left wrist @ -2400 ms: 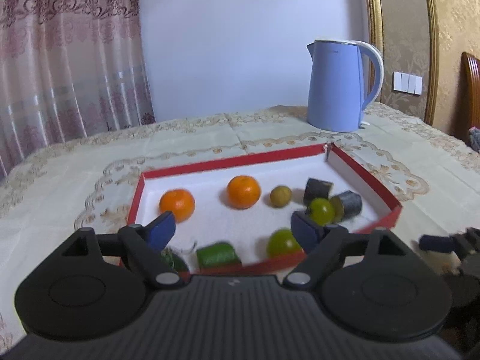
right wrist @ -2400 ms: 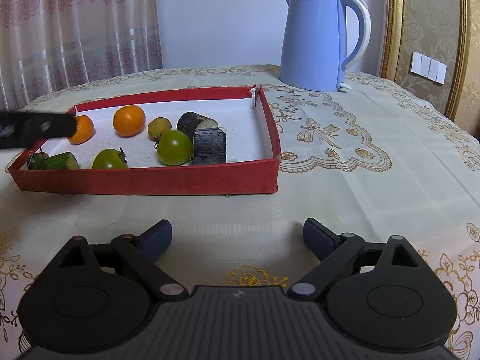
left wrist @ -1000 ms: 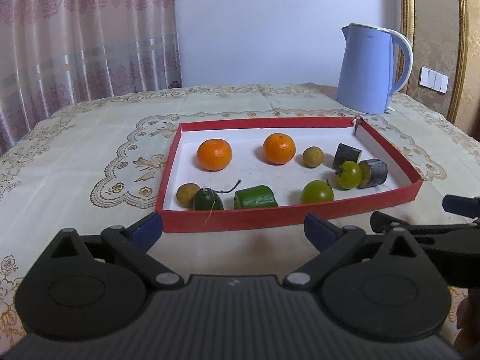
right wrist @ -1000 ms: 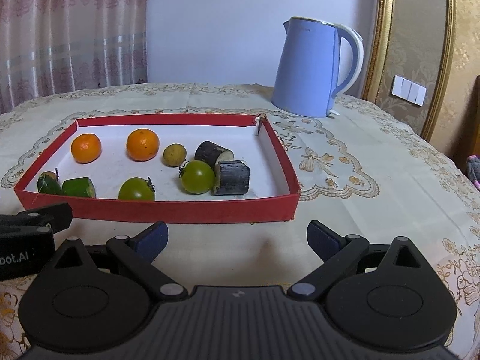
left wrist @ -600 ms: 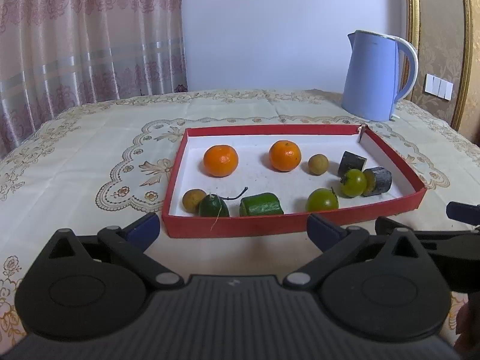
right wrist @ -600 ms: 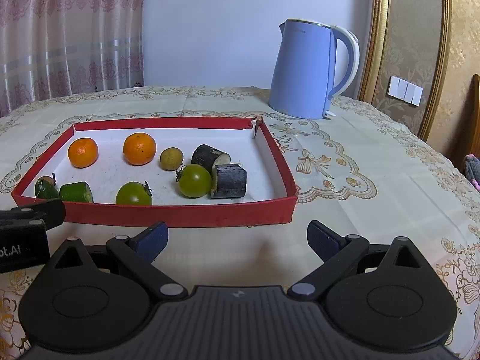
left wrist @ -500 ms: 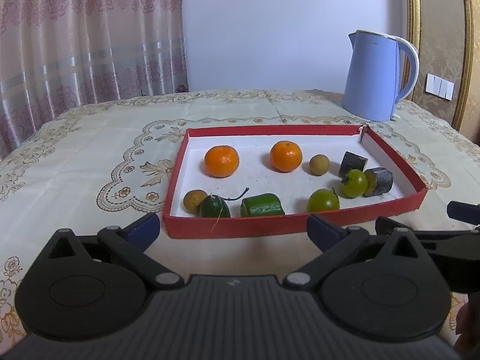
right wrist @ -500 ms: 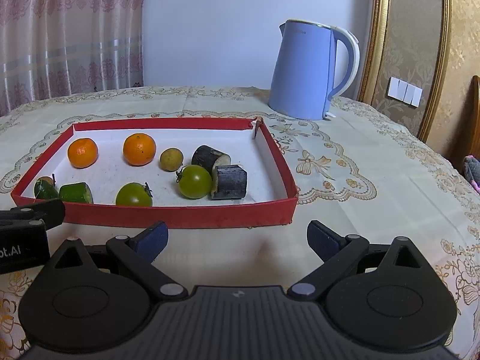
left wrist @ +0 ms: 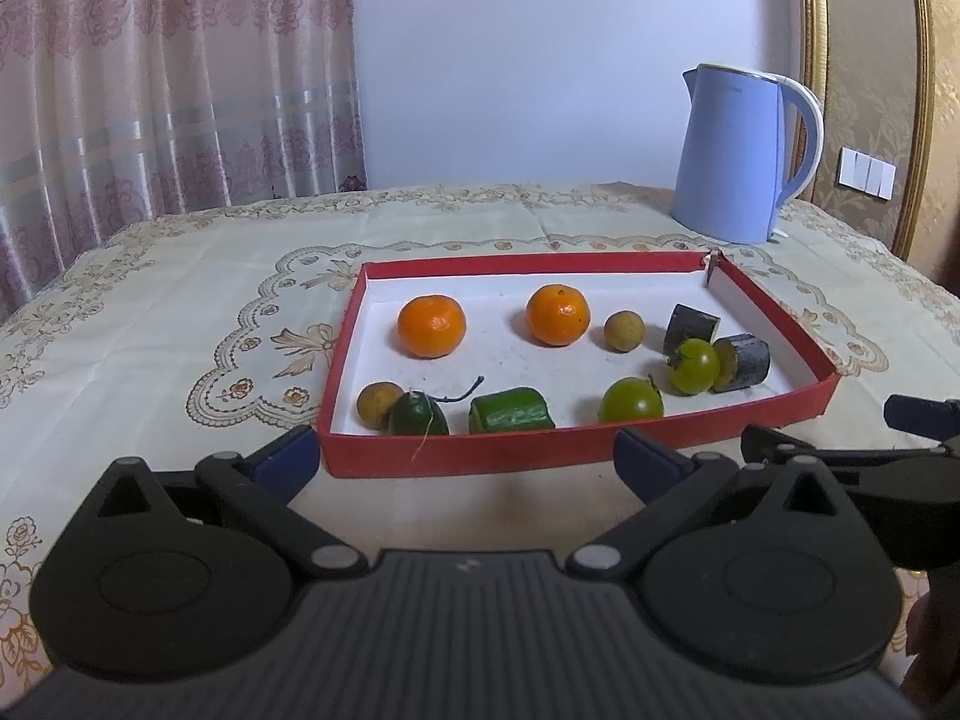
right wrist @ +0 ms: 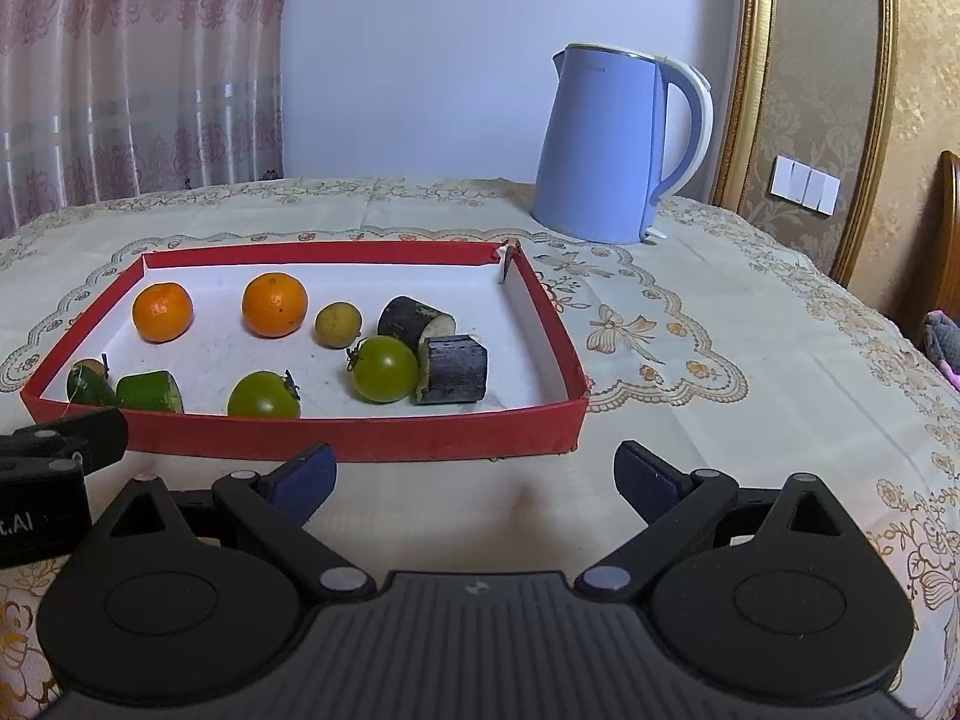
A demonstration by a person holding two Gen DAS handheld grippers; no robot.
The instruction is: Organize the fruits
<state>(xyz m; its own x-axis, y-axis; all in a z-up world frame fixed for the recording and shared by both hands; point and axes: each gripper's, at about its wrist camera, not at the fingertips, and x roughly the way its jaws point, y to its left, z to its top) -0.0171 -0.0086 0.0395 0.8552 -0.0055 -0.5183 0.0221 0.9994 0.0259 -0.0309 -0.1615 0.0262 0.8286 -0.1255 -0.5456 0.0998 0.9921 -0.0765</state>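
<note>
A red tray (left wrist: pixel 468 456) (right wrist: pixel 372 441) with a white floor holds two oranges (left wrist: pixel 431 325) (left wrist: pixel 557 314), two small tan fruits (left wrist: pixel 624 330) (left wrist: pixel 378 403), two green tomatoes (left wrist: pixel 631 401) (left wrist: pixel 694 365), two green cucumber pieces (left wrist: pixel 510 411) (left wrist: pixel 418 416) and two dark eggplant pieces (left wrist: pixel 690 327) (left wrist: pixel 744 361). My left gripper (left wrist: pixel 465 462) is open and empty, just in front of the tray's near wall. My right gripper (right wrist: pixel 474 477) is open and empty, in front of the tray's near right corner. Each gripper shows at the edge of the other's view.
A blue electric kettle (left wrist: pixel 741 162) (right wrist: pixel 618 147) stands behind the tray's far right corner. The table carries a cream embroidered cloth (right wrist: pixel 720 360). Curtains (left wrist: pixel 150 90) hang behind on the left, and a wall with a switch plate (right wrist: pixel 804 185) is on the right.
Both grippers have drawn back from the tray and stayed open. The left one was over the tray's near part 2.4 s ago and is now in front of its wall. In the last half second, almost nothing moves.
</note>
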